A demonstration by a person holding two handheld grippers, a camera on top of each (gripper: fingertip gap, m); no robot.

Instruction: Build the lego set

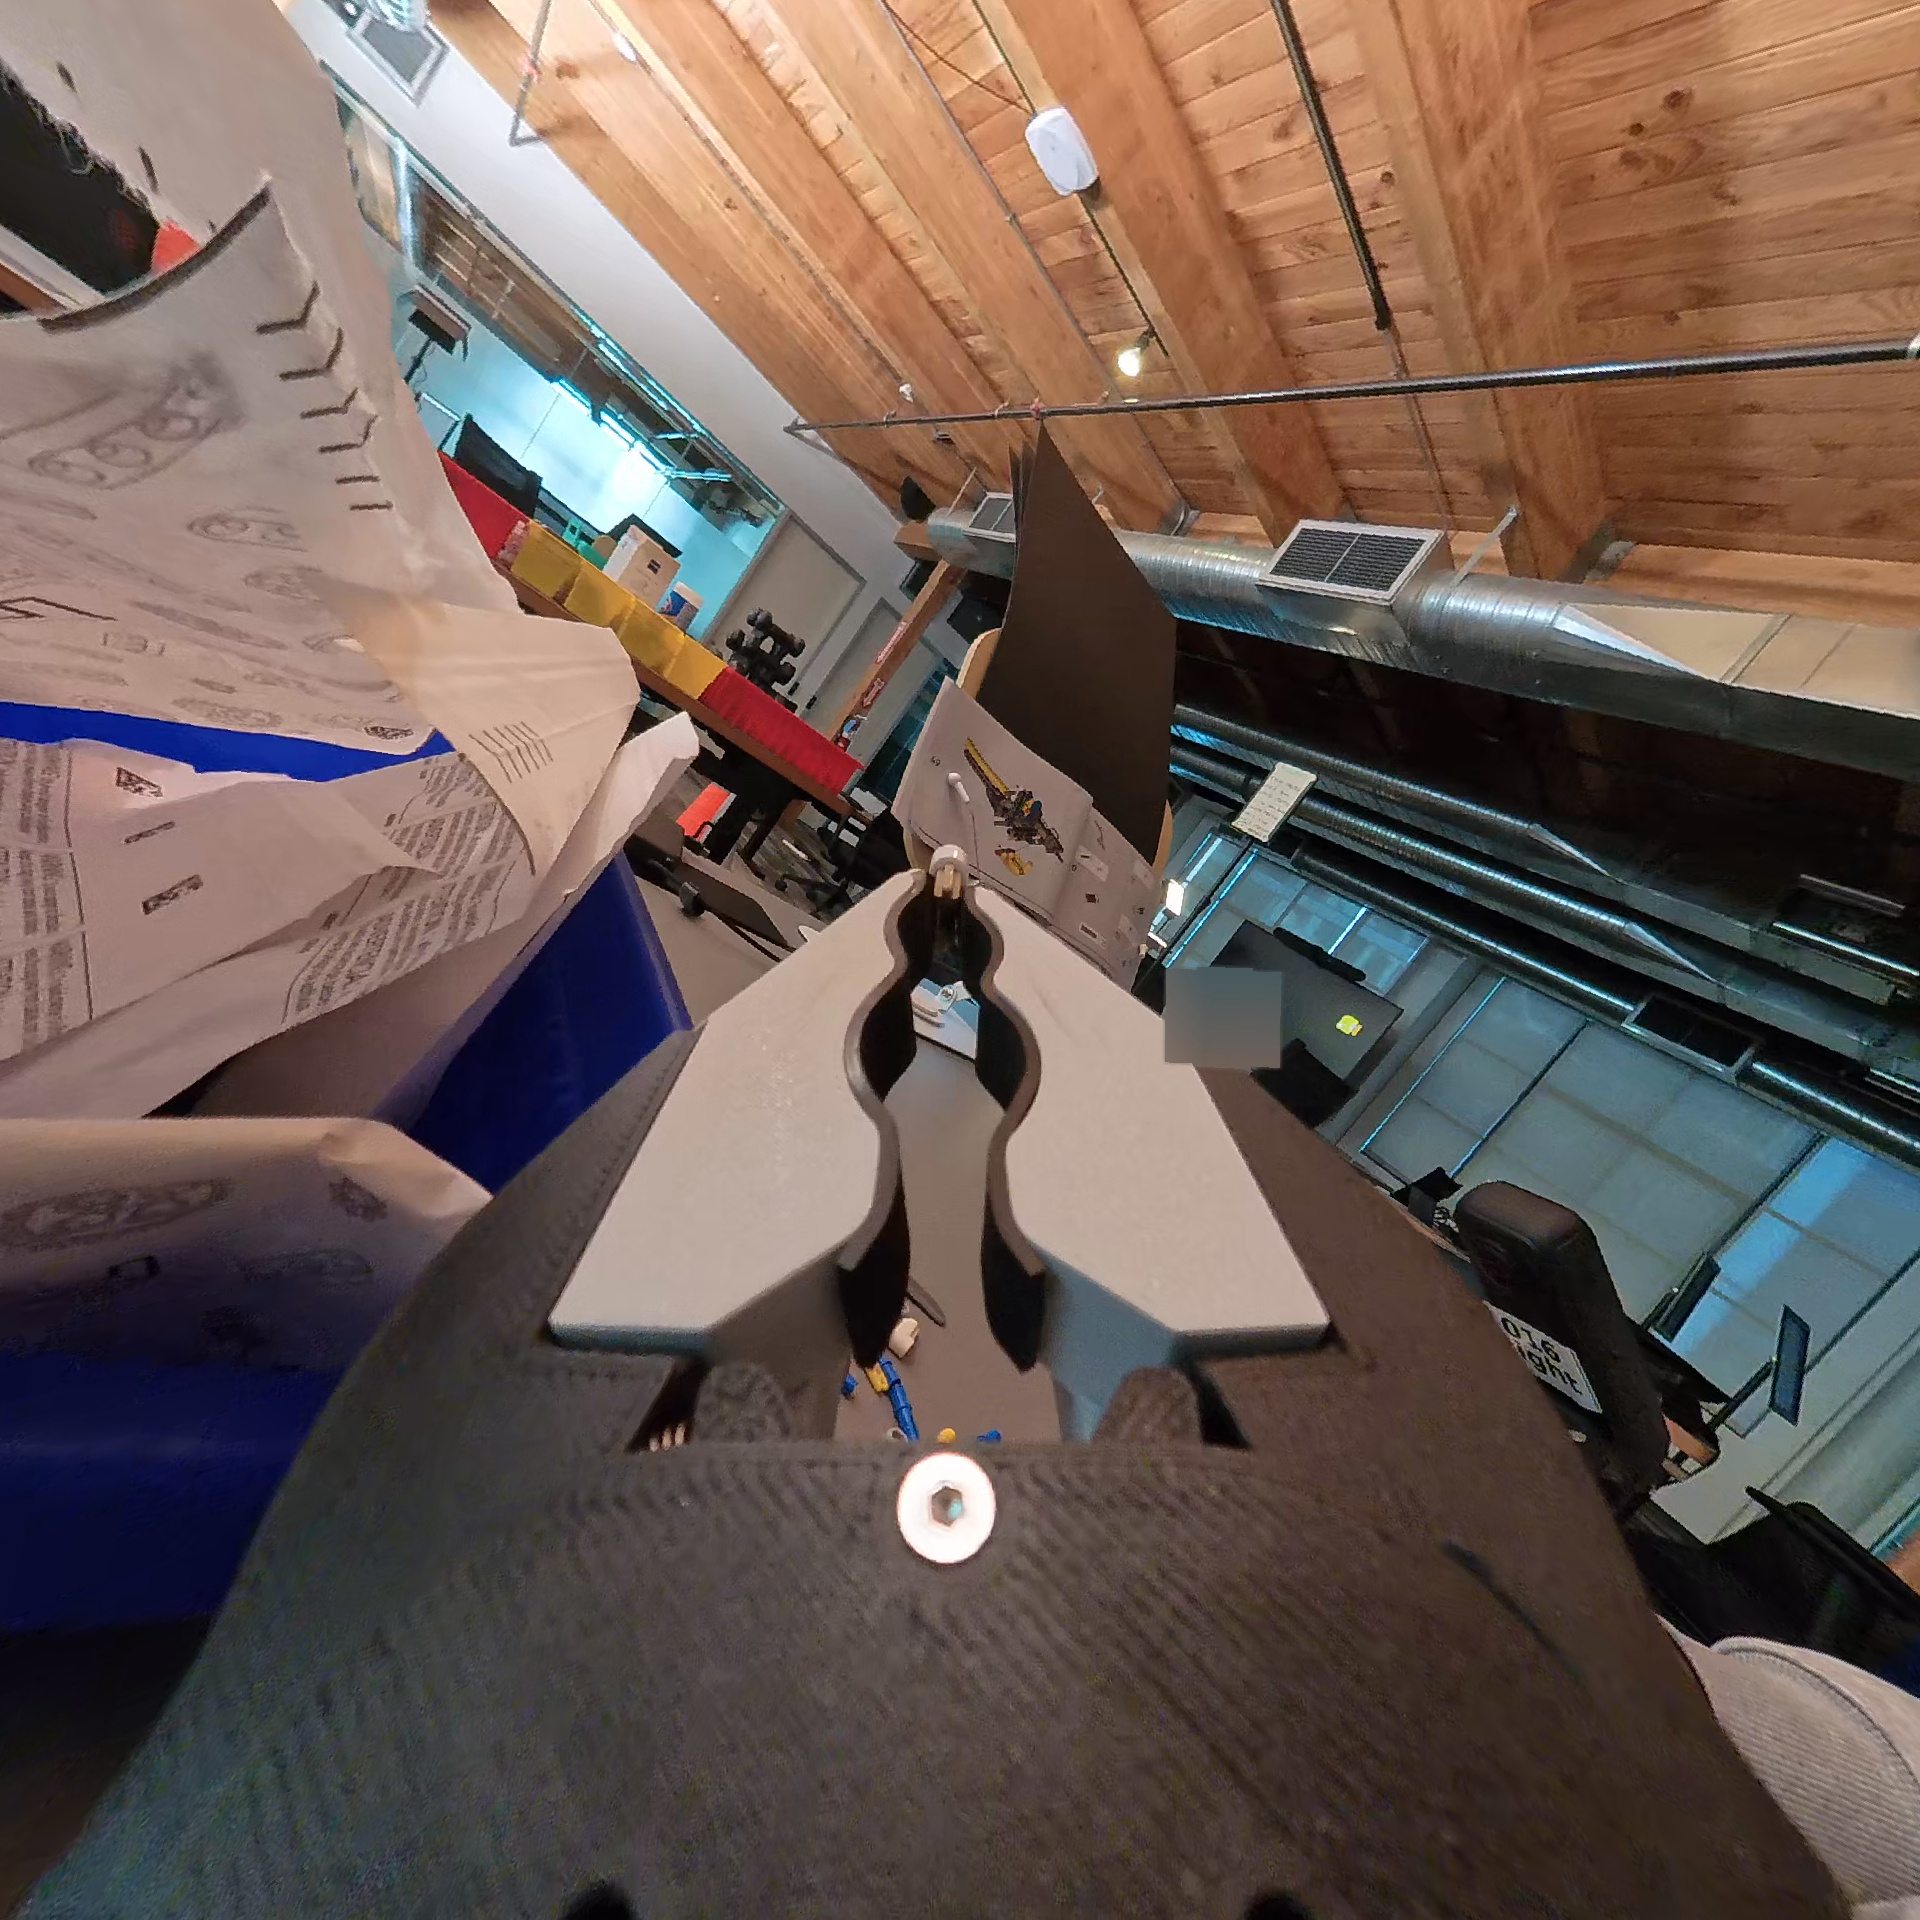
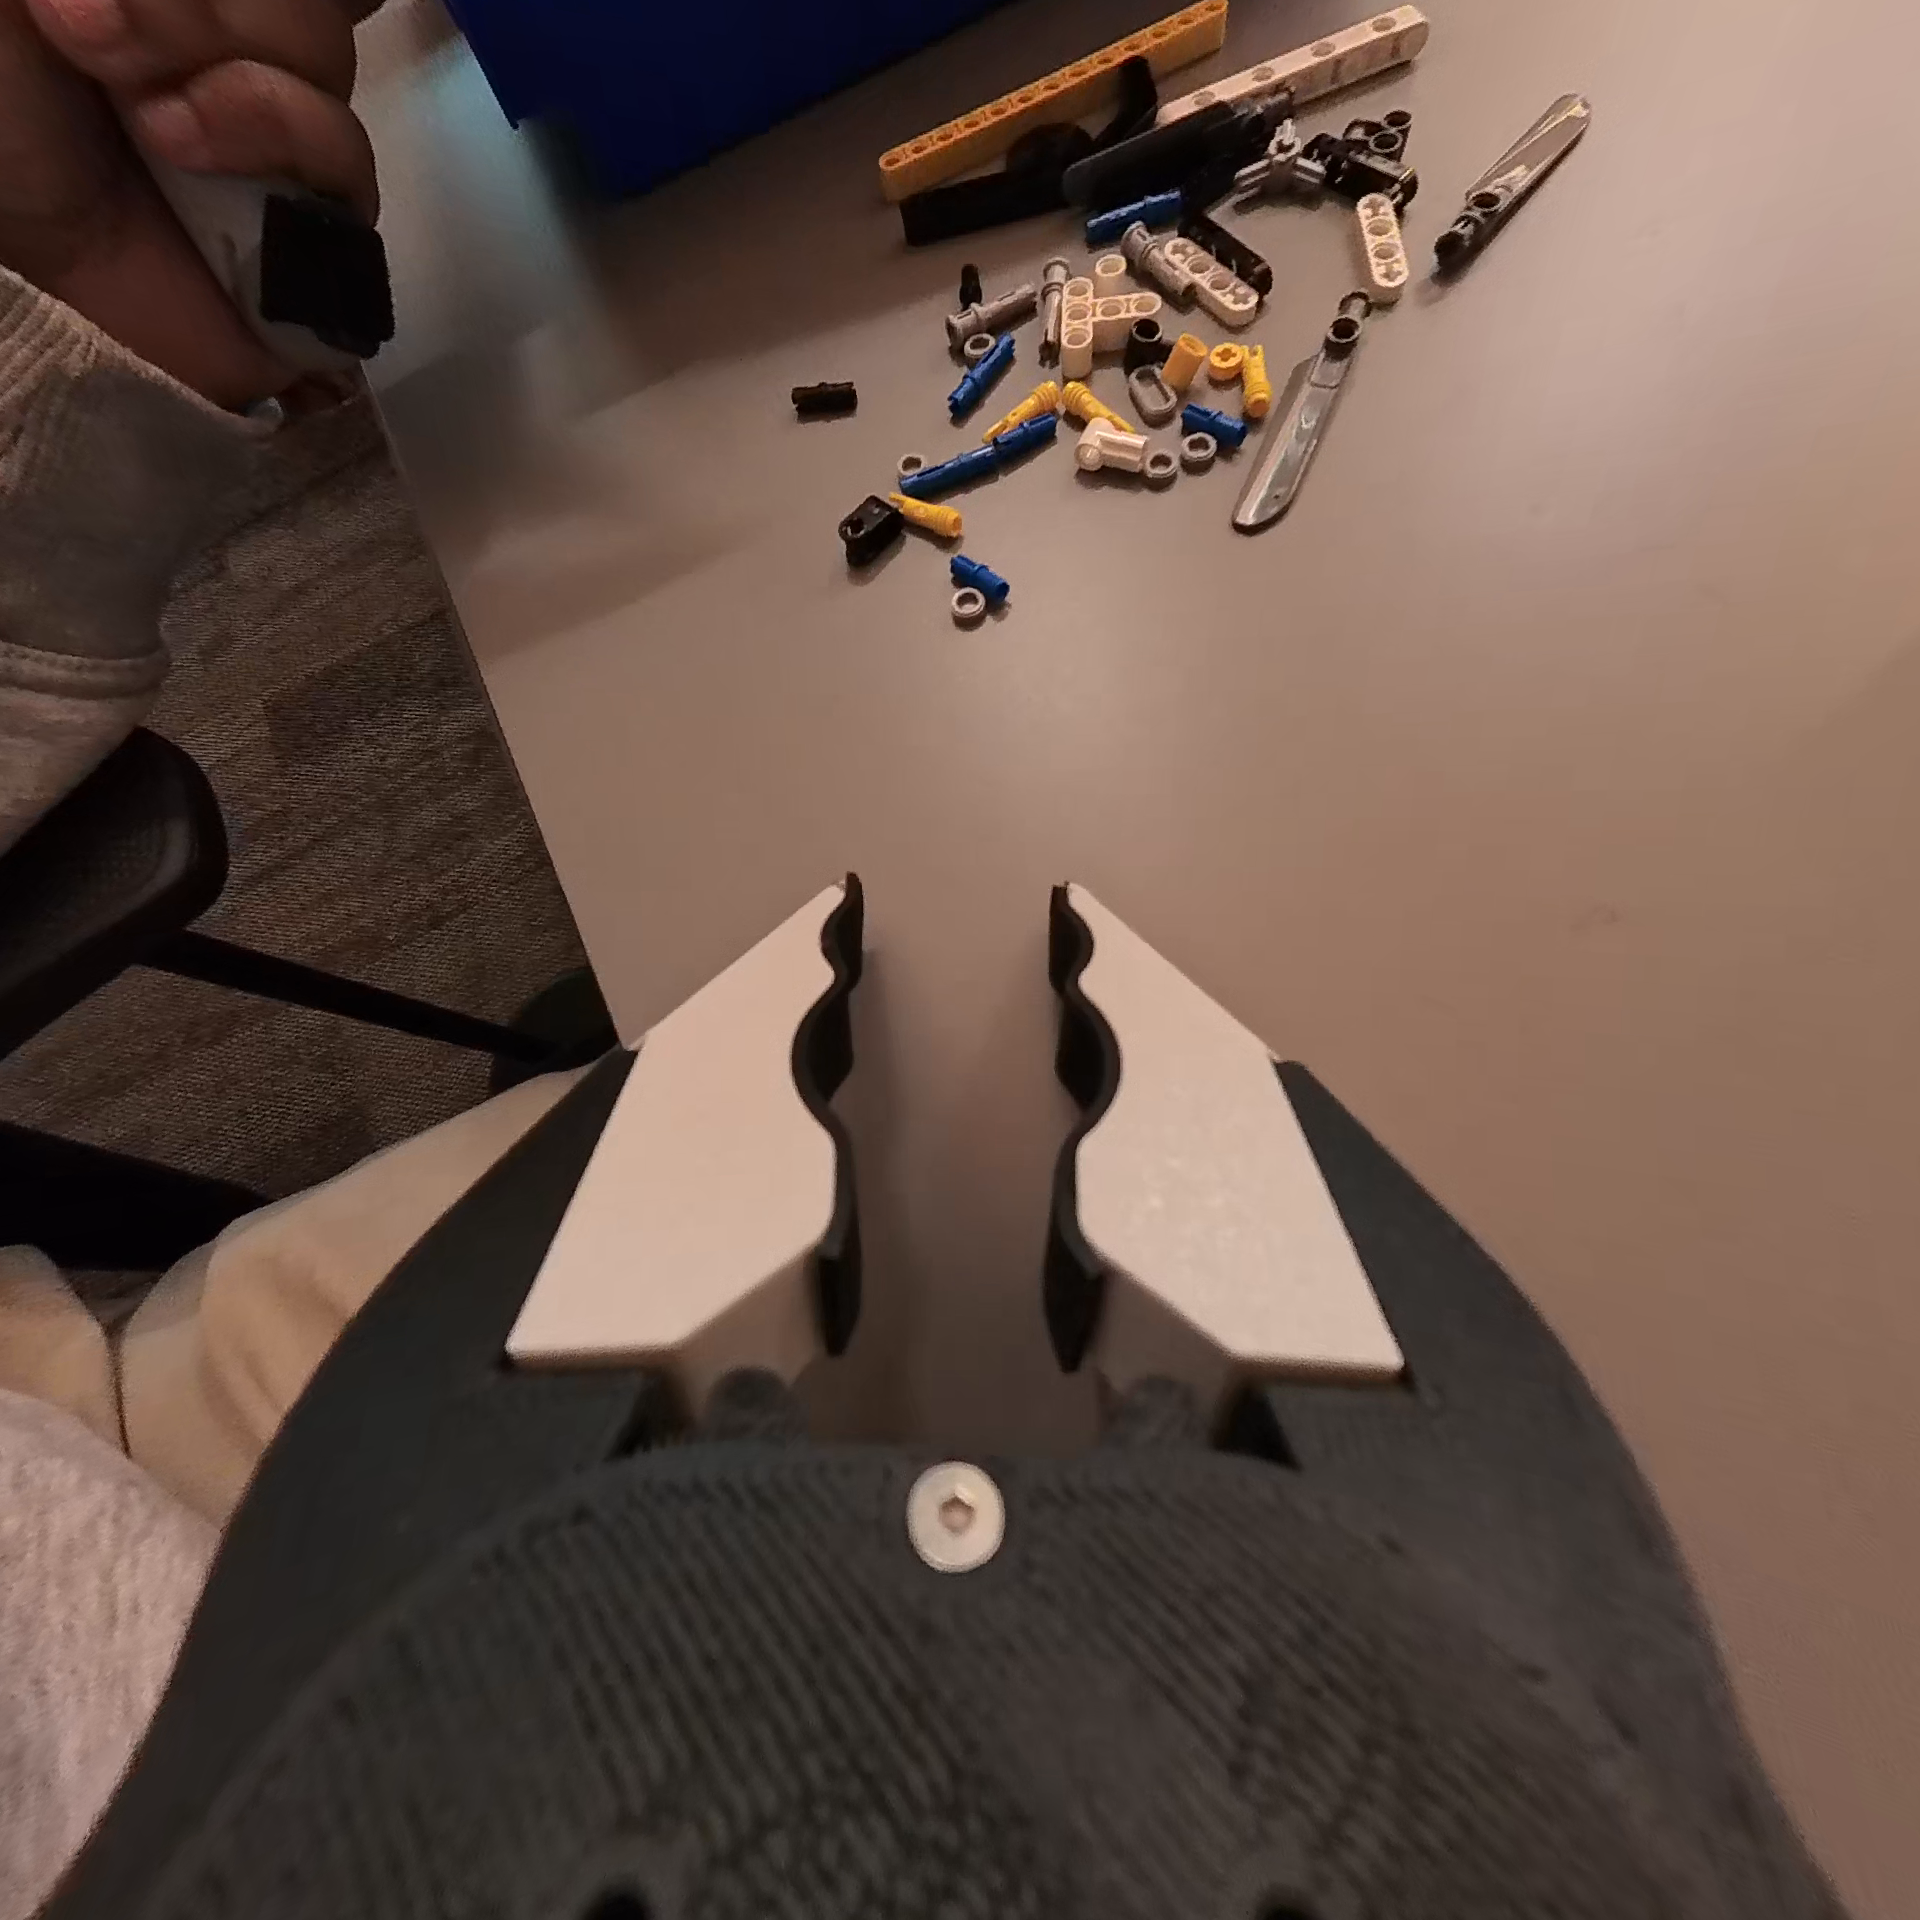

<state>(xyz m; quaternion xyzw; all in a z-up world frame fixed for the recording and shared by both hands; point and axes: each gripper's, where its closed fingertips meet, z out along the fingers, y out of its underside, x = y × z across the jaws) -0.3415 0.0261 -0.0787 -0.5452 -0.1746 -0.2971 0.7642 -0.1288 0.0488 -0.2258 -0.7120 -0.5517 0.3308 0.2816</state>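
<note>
Right wrist view: two silver blades (image 2: pixel 1299 436).

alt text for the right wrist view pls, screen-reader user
The right claw hovers open and empty over a grey table. Ahead lies a scatter of small lego pieces, with a long yellow beam at the far edge. A hand shows top left.
</note>
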